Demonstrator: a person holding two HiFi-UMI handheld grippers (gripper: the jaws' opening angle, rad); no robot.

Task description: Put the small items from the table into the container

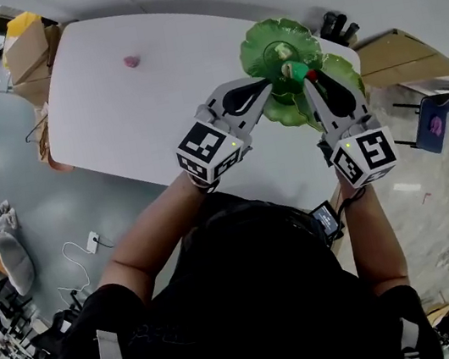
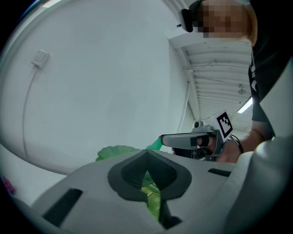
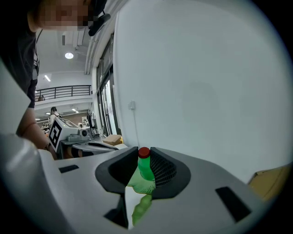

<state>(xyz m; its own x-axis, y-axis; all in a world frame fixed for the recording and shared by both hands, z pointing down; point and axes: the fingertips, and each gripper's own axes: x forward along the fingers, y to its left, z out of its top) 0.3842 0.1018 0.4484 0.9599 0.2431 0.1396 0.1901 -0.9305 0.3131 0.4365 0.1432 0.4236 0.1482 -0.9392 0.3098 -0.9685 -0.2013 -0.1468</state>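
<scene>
A green leaf-shaped container (image 1: 252, 51) stands at the far right of the white table (image 1: 128, 122), with a pale small item (image 1: 279, 52) in its middle. My right gripper (image 1: 308, 75) hovers over it, shut on a small green bottle (image 1: 298, 72) with a red cap; the right gripper view shows that green bottle (image 3: 145, 170) pinched between the jaws of the right gripper (image 3: 143, 154). My left gripper (image 1: 267, 88) points at the container's near edge, jaws together with nothing in them. In the left gripper view the container (image 2: 114, 152) lies just beyond the left gripper (image 2: 147, 156). A small pink item (image 1: 131, 61) lies alone far left.
A cardboard box (image 1: 25, 50) sits off the table's left end, and a flat cardboard sheet (image 1: 397, 58) and a blue chair (image 1: 438, 124) stand to the right. A black object (image 1: 337, 25) rests behind the container. The table's near edge runs just below the grippers.
</scene>
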